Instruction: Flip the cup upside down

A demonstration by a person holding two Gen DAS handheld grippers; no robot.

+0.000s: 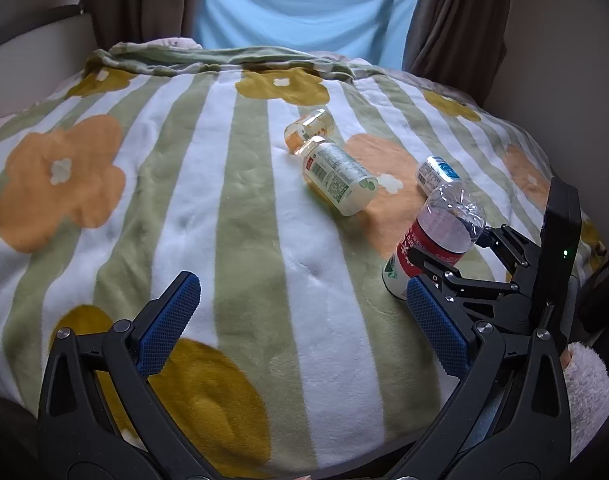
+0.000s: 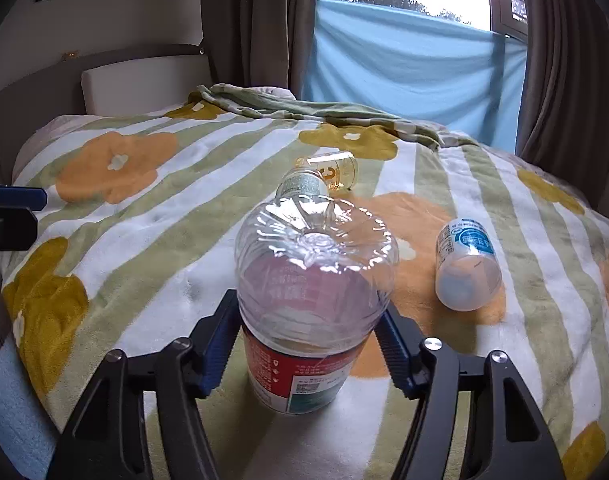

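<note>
A clear plastic cup (image 2: 312,276) with a red label stands base up, mouth down, on the striped flower blanket (image 2: 164,240). My right gripper (image 2: 309,306) is shut on it, one blue pad against each side at the top of the label. In the left wrist view the same cup (image 1: 444,232) leans slightly at the right, held by the right gripper (image 1: 452,248). My left gripper (image 1: 300,284) hangs open above the blanket to the cup's left, with nothing between its pads.
Lying on the blanket are a pale green-labelled bottle (image 1: 338,176), an amber cup (image 1: 308,128) behind it, and a white bottle with a blue label (image 2: 466,268) to the right. A headboard (image 2: 104,80), curtains and a blue sheet (image 2: 404,72) stand beyond the bed.
</note>
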